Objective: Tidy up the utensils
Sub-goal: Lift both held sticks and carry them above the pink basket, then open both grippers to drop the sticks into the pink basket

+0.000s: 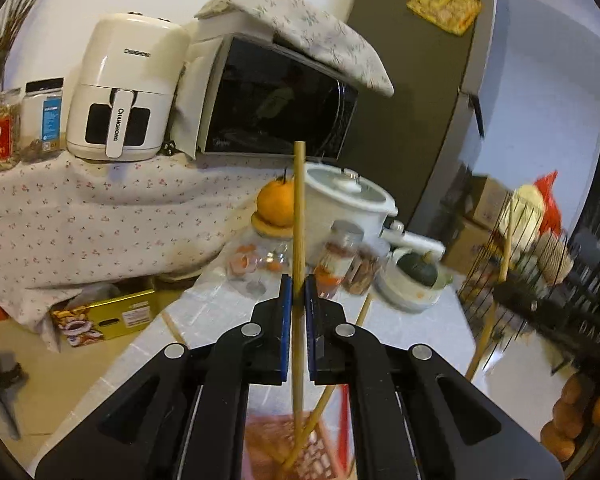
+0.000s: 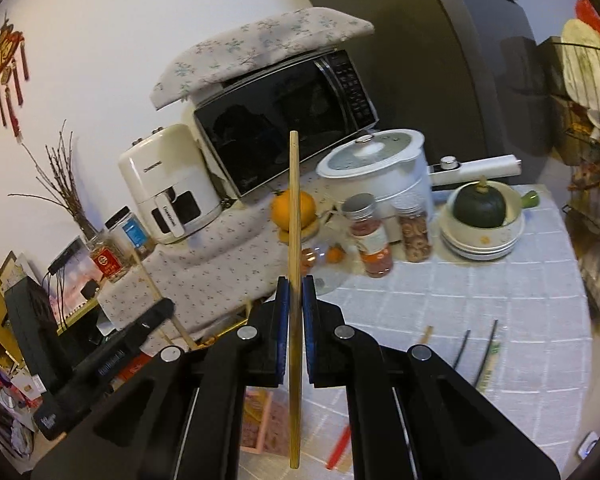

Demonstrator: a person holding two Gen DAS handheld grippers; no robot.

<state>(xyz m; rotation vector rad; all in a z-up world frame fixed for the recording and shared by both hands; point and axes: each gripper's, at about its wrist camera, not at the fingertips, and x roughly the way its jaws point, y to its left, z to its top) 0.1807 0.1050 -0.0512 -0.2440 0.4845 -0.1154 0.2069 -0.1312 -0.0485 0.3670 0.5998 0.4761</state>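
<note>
My left gripper (image 1: 299, 289) is shut on a bamboo chopstick (image 1: 299, 216) that stands upright between its blue pads, above a blurred red basket (image 1: 296, 446) holding another chopstick (image 1: 320, 412). My right gripper (image 2: 295, 289) is shut on a second bamboo chopstick (image 2: 294, 216), also upright, above the white checked tablecloth (image 2: 460, 304). Two dark chopsticks (image 2: 476, 352) and a red utensil (image 2: 339, 446) lie on that cloth to the right. The left gripper's black body (image 2: 112, 356) shows at the lower left of the right wrist view.
At the back stand a microwave (image 2: 284, 120), a white air fryer (image 2: 168, 188), a white lidded pot (image 2: 380, 168), an orange (image 2: 292, 208), spice jars (image 2: 372, 240) and a bowl with a green squash (image 2: 480, 216). A wire rack (image 1: 512, 264) stands at the right.
</note>
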